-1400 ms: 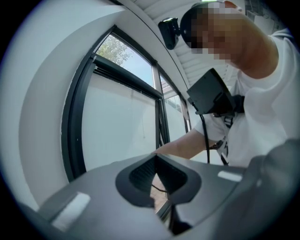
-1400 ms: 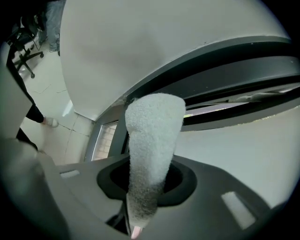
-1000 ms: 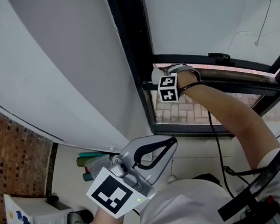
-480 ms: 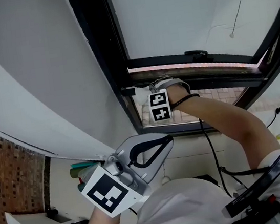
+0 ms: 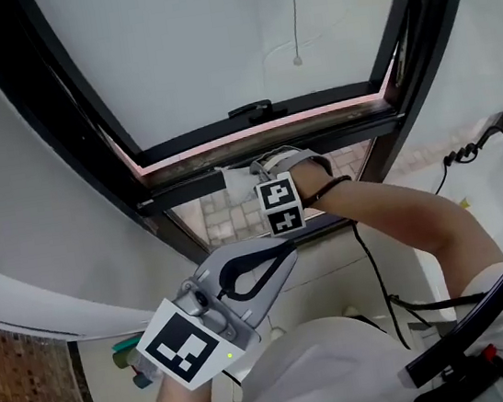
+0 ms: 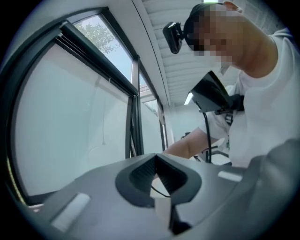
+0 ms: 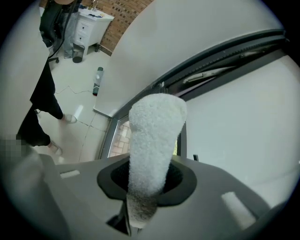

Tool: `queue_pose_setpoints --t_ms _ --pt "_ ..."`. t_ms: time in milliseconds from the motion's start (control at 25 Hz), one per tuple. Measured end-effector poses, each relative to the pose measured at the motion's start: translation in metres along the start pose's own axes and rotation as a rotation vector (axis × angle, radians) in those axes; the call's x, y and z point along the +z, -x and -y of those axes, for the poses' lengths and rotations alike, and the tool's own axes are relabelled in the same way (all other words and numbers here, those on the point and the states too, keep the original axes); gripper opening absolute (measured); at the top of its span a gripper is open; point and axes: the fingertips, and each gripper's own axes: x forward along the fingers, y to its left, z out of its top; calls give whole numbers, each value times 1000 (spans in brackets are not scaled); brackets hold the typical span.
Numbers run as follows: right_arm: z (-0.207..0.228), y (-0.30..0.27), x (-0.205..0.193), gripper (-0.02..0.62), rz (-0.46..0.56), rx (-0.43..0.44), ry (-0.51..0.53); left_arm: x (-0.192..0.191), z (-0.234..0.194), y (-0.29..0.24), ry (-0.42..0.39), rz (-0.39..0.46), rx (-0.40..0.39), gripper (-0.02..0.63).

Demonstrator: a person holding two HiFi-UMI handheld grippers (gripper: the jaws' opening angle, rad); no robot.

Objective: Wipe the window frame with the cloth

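Observation:
The black window frame (image 5: 261, 138) has its sash tilted open. My right gripper (image 5: 250, 173) presses a white fluffy cloth (image 5: 233, 181) against the frame's lower rail, some way right of the left corner. In the right gripper view the cloth (image 7: 152, 136) stands up out of the right gripper (image 7: 147, 180), which is shut on it, with the frame (image 7: 220, 58) beyond. My left gripper (image 5: 288, 250) hangs low near my chest, away from the window. In the left gripper view the left gripper (image 6: 156, 158) is shut on nothing, and the frame (image 6: 133, 122) lies behind.
A blind cord with a bead (image 5: 297, 61) hangs over the pane, and a black handle (image 5: 251, 110) sits on the sash. A cable (image 5: 468, 154) runs at the right. Bottles (image 5: 129, 356) stand on the floor. A person (image 7: 42, 103) stands nearby.
My right gripper has slid the cloth to the right along the lower rail, away from the left corner. The head view has swung left. The left gripper has stayed put.

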Motion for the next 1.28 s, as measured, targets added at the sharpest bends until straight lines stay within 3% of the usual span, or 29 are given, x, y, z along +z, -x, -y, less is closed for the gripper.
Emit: queue_pose_setpoints --t_ms 240,480,680,880,1080,1280 --pt "-7 31 -127 100 -98 -34 -104 5 23 -70 -11 -1 -87 17" --pt "-11 57 -246 100 -188 -78 -147 6 46 -133 -13 -15 -125 17" --pt "-5 60 -320 100 -226 -116 -181 3 57 -171 9 -44 -122 17" --pt "12 50 -365 100 -214 -154 -220 2 61 -196 12 -54 -79 17" --pt "10 37 -392 100 -209 -159 -202 -3 66 -215 23 -71 -51 17" --pt "8 21 -420 100 -225 -147 -247 -2 70 -229 18 -68 -26 17"
